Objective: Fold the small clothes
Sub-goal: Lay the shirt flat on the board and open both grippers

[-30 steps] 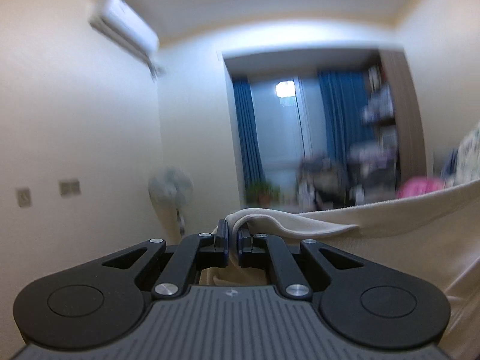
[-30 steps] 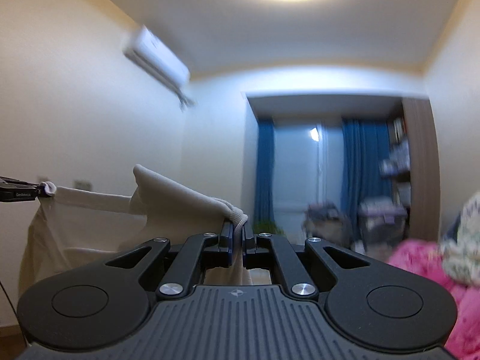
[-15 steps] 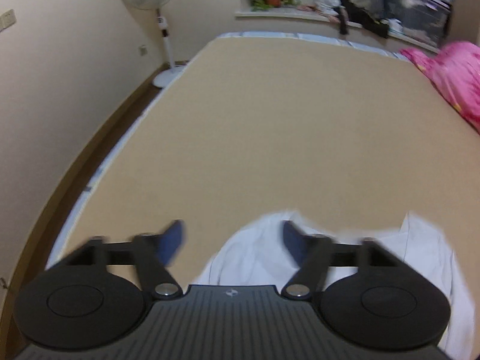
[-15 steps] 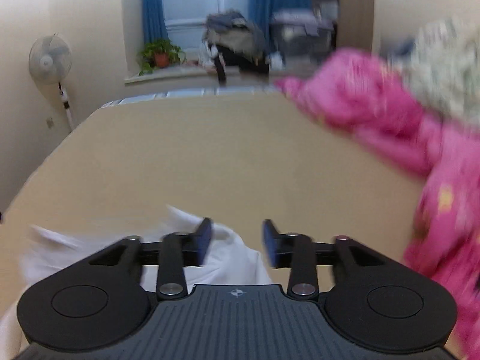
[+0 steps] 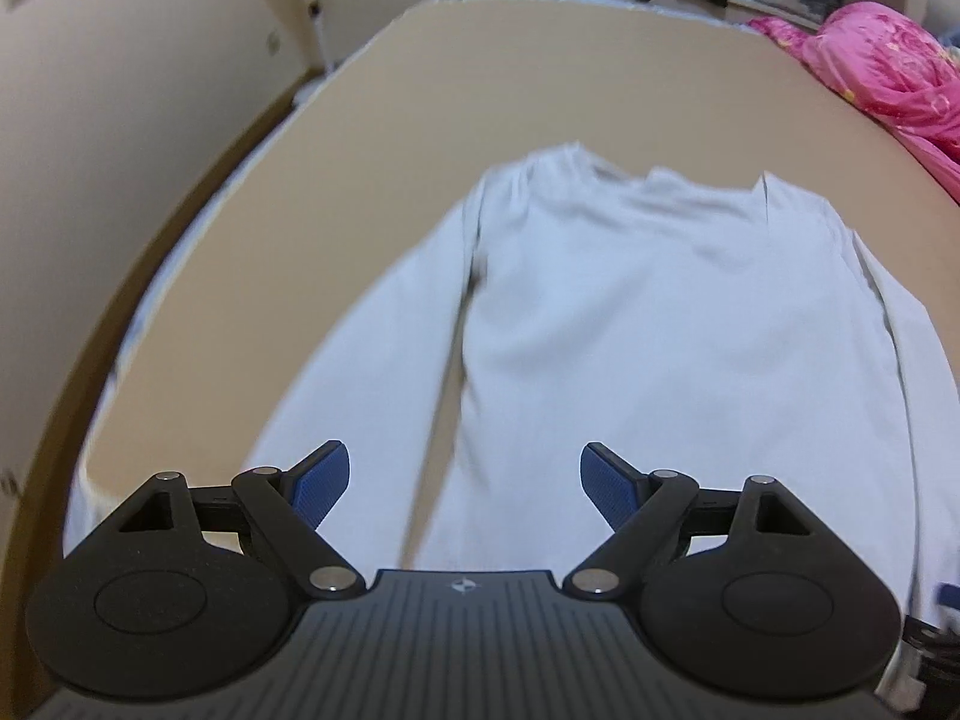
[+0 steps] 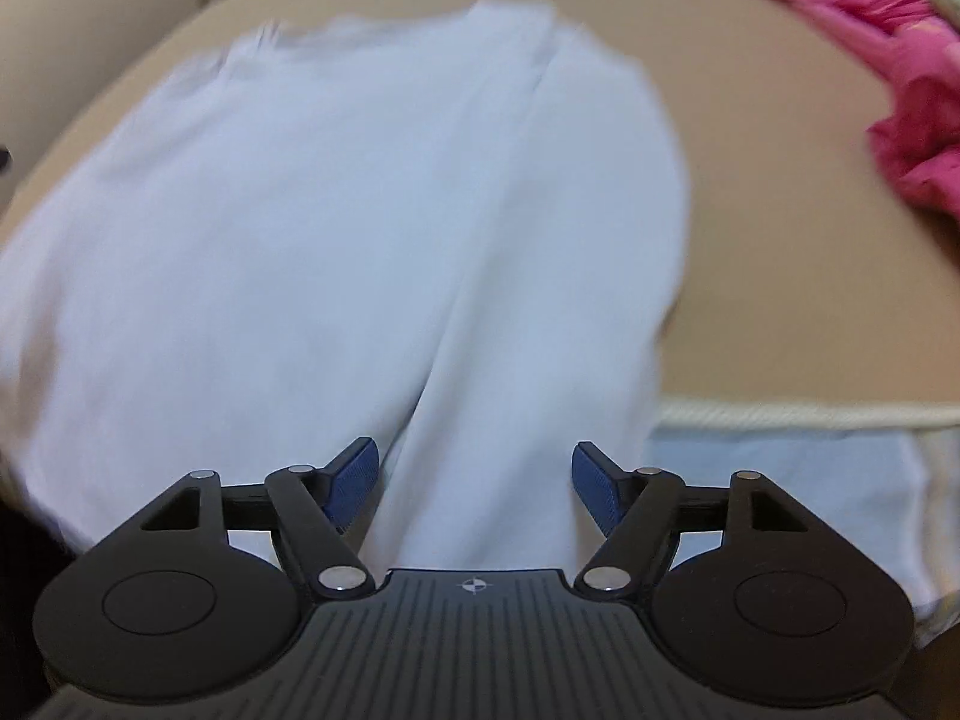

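Note:
A white long-sleeved shirt (image 5: 630, 312) lies flat on the tan bed (image 5: 540, 72), collar at the far end, sleeves along its sides. It fills the right wrist view (image 6: 336, 252), blurred. My left gripper (image 5: 465, 474) is open and empty above the shirt's near hem, between the left sleeve and the body. My right gripper (image 6: 474, 480) is open and empty above the right sleeve and the near hem.
A pink quilt (image 5: 888, 72) is heaped at the bed's right side and shows in the right wrist view (image 6: 870, 18). A wall runs along the bed's left edge. A fan stand (image 5: 315, 12) and a cluttered sill stand beyond the far end. A cream corded edge (image 6: 798, 417) lies near right.
Both grippers held the shirt up in the air, shut on its edge. They opened, let it drop onto the bed, and now look down on it spread flat.

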`<state>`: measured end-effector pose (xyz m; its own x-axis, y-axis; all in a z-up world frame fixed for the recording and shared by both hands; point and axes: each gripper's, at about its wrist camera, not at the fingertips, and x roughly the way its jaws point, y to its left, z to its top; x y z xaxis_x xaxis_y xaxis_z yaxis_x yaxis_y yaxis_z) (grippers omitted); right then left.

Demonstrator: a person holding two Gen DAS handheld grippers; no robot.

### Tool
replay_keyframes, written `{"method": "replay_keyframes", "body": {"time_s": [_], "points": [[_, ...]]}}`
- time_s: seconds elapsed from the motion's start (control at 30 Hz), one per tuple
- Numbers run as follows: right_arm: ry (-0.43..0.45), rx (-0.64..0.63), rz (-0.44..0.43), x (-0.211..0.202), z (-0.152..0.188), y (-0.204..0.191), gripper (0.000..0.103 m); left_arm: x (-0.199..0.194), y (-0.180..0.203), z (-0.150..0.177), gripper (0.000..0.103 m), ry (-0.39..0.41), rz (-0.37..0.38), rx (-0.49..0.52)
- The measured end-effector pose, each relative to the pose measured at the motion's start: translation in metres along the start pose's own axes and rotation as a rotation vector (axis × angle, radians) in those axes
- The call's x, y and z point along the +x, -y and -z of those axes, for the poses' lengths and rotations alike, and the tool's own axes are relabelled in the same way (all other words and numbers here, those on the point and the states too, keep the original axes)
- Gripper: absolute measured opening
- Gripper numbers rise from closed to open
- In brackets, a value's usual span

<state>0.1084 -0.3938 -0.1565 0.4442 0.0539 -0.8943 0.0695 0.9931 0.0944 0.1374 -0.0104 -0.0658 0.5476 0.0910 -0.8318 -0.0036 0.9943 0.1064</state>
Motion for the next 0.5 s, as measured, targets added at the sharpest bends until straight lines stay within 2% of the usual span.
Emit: {"method": "replay_keyframes", "body": {"time_s": [0.03, 0.07, 0.1, 0.17, 0.23, 0.33, 0.37, 0.4, 0.43, 0.47, 0.5], "points": [[-0.017, -0.018, 0.014, 0.005, 0.004, -0.004, 0.039, -0.005, 0.0, 0.007, 0.088, -0.011, 0.0, -0.009], [-0.023, -0.03, 0.014, 0.004, 0.004, -0.006, 0.024, -0.01, 0.0, 0.014, 0.088, -0.019, -0.006, -0.01], [-0.023, -0.035, 0.021, 0.002, 0.003, -0.005, 0.006, -0.016, 0.002, 0.016, 0.088, -0.019, -0.019, -0.007], [-0.021, -0.031, 0.006, -0.012, -0.008, 0.004, 0.006, -0.026, 0.004, 0.017, 0.088, 0.004, -0.049, 0.008], [0.032, -0.055, 0.009, -0.037, -0.028, 0.023, 0.005, -0.031, 0.006, 0.014, 0.088, 0.022, -0.073, 0.012], [0.19, -0.065, 0.184, -0.078, -0.086, 0.074, 0.005, -0.043, 0.01, 0.005, 0.088, 0.038, -0.074, -0.004], [0.239, -0.012, 0.267, -0.09, -0.11, 0.1, 0.005, -0.046, 0.012, 0.002, 0.088, 0.044, -0.073, -0.011], [0.294, 0.095, 0.377, -0.104, -0.137, 0.137, 0.006, -0.05, 0.014, 0.0, 0.088, 0.048, -0.069, -0.018], [0.339, 0.213, 0.507, -0.116, -0.157, 0.169, 0.014, -0.052, 0.016, -0.002, 0.088, 0.051, -0.065, -0.022], [0.36, 0.301, 0.613, -0.128, -0.163, 0.193, 0.022, -0.054, 0.018, -0.003, 0.088, 0.054, -0.06, -0.027], [0.367, 0.387, 0.715, -0.137, -0.17, 0.214, 0.049, -0.057, 0.02, -0.003, 0.088, 0.055, -0.058, -0.027]]}}
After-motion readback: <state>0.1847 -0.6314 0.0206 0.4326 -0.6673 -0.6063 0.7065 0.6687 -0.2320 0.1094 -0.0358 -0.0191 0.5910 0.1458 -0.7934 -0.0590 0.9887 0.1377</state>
